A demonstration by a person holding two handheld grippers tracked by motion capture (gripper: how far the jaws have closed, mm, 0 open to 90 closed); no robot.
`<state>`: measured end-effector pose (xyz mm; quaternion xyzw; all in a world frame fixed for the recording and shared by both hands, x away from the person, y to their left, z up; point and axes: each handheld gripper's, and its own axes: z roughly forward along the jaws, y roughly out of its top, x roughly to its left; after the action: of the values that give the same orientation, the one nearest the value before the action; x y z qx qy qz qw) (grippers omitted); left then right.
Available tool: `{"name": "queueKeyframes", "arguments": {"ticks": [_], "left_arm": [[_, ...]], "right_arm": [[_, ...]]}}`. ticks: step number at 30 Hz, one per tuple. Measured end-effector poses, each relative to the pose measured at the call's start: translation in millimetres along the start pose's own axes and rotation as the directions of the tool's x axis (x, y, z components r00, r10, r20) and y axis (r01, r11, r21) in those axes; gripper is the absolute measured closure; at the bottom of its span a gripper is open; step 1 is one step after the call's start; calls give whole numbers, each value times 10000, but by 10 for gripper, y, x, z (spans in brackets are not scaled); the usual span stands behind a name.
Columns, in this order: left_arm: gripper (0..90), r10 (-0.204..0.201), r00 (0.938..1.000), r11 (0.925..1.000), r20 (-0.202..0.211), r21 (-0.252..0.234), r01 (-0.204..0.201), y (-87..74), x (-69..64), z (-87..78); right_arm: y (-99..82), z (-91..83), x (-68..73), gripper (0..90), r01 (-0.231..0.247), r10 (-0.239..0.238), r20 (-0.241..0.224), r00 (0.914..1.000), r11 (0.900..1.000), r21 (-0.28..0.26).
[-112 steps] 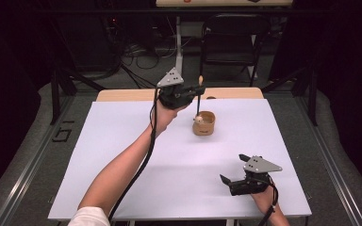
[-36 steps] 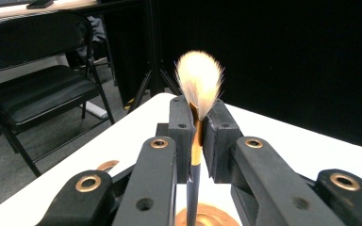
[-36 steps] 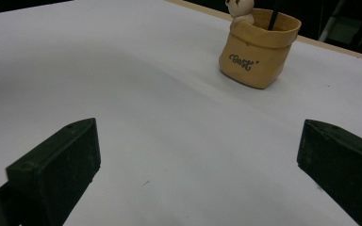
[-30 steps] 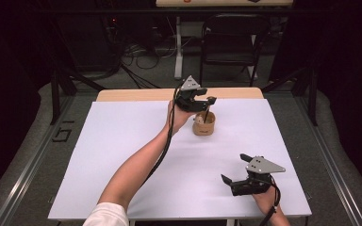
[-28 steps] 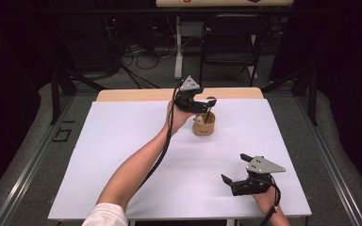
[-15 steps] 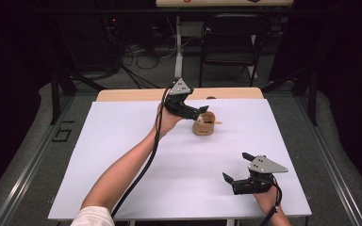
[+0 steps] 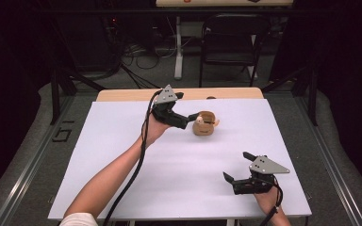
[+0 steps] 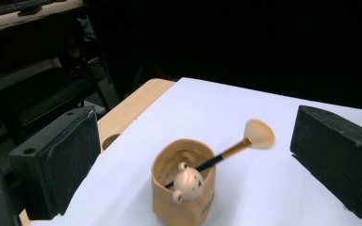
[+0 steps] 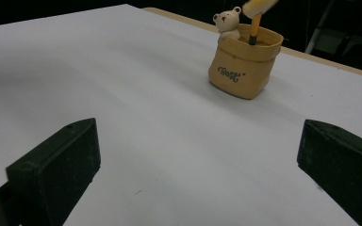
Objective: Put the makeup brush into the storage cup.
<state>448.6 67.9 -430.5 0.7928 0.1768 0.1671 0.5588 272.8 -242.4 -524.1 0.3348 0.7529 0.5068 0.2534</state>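
High view: left gripper [image 7: 194,118] hangs over the far middle of the table [image 7: 122,141], just left of the cup [image 7: 204,124], jaws just been opening, nothing between them.
High view, right side: right gripper [image 7: 238,178] sits low near the front right corner, jaws wide, well apart from the cup.
Left gripper view: brush [image 8: 231,150] leans inside the cup [image 8: 184,195], tip up and out past the rim; bear [image 8: 187,181] on the cup's near side.
Right gripper view: cup [image 9: 244,63] stands far off, bear [image 9: 227,21] at the rim, brush handle [image 9: 253,26] poking out.
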Motion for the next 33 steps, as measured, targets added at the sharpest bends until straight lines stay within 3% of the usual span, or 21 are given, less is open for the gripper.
{"name": "queueKeyframes", "arguments": {"ticks": [26, 33], "left_arm": [[0, -88, 9993, 9994, -352, -351, 76, -455, -277, -744], [0, -359, 9985, 9988, -413, -341, 345, -617, -325, -912]], "right_arm": [[12, -9, 23, 0, 85, -85, -2, 10000, 9996, -278], [12, -9, 29, 0, 151, -153, -57, 9999, 9996, -221]]}}
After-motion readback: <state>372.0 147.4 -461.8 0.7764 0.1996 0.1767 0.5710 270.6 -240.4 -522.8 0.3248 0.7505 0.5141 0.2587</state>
